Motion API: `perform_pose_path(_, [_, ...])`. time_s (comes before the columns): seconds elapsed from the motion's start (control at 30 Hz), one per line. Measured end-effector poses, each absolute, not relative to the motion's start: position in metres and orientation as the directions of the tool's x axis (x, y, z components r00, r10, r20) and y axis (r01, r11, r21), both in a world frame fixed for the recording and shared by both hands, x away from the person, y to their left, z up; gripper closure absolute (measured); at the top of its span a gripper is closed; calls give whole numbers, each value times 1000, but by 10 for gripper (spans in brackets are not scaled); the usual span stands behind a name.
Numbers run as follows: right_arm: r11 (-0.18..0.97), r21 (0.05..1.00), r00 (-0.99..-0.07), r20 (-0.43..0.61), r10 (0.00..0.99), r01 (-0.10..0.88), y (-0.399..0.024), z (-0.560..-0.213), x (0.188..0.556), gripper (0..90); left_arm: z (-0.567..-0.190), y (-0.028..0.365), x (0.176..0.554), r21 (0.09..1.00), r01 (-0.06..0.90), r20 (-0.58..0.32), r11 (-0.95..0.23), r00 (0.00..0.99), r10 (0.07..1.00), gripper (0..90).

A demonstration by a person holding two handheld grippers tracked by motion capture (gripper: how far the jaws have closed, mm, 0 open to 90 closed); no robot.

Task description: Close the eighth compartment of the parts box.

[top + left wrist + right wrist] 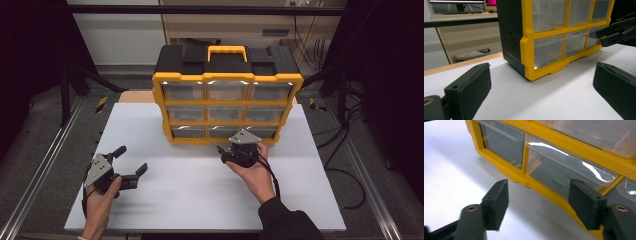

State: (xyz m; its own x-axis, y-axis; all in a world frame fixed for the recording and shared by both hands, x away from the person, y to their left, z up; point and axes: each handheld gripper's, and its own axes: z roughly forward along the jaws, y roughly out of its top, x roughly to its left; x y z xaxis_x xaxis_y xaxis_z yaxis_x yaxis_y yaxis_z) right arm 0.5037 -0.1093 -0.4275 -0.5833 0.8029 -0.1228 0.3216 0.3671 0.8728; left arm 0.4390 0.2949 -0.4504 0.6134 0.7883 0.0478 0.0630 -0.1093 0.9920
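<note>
Yellow-framed black drawer cabinet (pixel 227 95) on white table (pixel 190 185); right hand-held gripper (pixel 235 149) just before its bottom row, left hand-held gripper (pixel 131 162) well apart, both spread wide, empty.

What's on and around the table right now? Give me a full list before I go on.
Drawer organiser: one, yellow frame, black body, yellow handle, standing at the far middle of the board.
Clear drawers: nine, three rows of three, all shut.
Small green piece: one, inside the bottom middle drawer.
White board: one, covering the table.
Cables: black, on the floor to the right.
Left tongs: black, open, over the near left of the board.
Right tongs: black, open, just before the bottom middle drawer.
Left hand: holding the left tongs.
Right hand: black sleeve, holding the right tongs.
</note>
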Motion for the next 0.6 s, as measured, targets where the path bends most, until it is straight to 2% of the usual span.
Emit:
perform_pose_path(0.23, [348, 877, -578, -103, 810, 332, -112, -426, 501, 227, -450, 295, 439, 992, 63, 48, -109, 613, 789, 12])
perform_pose_path(0.6, [329, 881, -578, -80, 812, 340, -116, -426, 497, 160, -451, 295, 439, 992, 65, 49, -112, 614, 788, 12])
